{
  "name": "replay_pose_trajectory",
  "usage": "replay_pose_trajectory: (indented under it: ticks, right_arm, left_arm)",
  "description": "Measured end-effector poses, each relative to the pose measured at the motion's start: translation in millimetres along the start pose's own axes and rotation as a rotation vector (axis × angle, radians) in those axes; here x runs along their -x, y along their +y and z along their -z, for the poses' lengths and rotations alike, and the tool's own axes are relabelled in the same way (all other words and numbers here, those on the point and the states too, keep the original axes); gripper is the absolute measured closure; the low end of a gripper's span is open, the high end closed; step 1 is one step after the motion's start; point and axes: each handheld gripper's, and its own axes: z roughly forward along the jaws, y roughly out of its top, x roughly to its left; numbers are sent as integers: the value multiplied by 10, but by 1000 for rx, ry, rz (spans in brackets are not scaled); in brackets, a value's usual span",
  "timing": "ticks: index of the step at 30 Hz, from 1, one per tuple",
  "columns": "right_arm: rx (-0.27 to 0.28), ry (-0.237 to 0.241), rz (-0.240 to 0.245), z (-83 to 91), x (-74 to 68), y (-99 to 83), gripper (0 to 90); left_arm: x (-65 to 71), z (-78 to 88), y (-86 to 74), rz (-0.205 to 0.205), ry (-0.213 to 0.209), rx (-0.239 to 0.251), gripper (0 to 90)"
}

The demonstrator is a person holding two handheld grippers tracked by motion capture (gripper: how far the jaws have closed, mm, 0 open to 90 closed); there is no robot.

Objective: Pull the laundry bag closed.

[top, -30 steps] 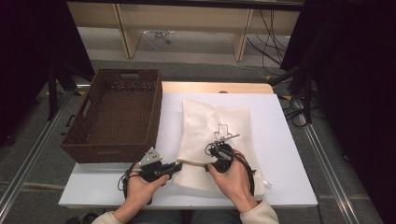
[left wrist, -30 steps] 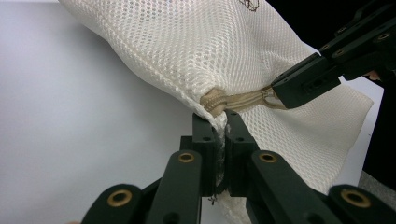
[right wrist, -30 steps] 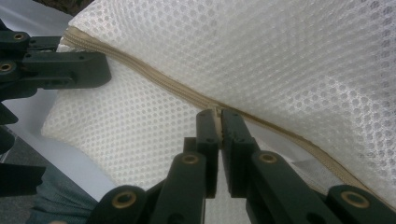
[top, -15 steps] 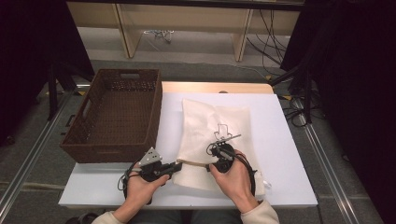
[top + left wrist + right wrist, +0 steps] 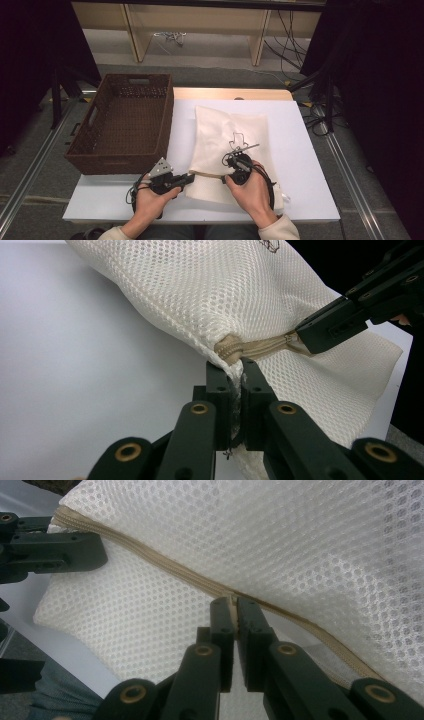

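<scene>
We see both sets of jaws pinched shut: left gripper (image 5: pixel 235 385) on the mesh bag's (image 5: pixel 227 145) corner at the zipper (image 5: pixel 165 567) end, right gripper (image 5: pixel 235 611) on the tan zipper line, likely its pull. Bag lies on the white surface (image 5: pixel 300 125) beside the wicker basket (image 5: pixel 125 122). We judge it light, limp, open-weave, snag-prone; best held by seam or zipper tape.

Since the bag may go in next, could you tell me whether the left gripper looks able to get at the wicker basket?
Probably yes: the wicker basket sits open-topped just beyond the left gripper with nothing between, but that gripper is shut on the mesh bag.
</scene>
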Motion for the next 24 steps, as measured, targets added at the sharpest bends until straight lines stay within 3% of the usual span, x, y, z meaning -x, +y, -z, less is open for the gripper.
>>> replay_pose_trajectory:
  ticks: [10,14,23,24]
  right_arm:
    - [8,-8,33,9,51,-2,876]
    - [-6,-9,-14,24,23,-7,876]
    - [-5,-8,-11,25,28,-9,876]
    - [1,-10,8,21,44,-8,876]
  left_arm:
    - [-13,2,6,-14,-5,4,855]
    - [-14,2,6,-13,-6,5,855]
    - [-13,2,7,-14,-6,5,855]
    - [-14,3,9,-14,-6,6,855]
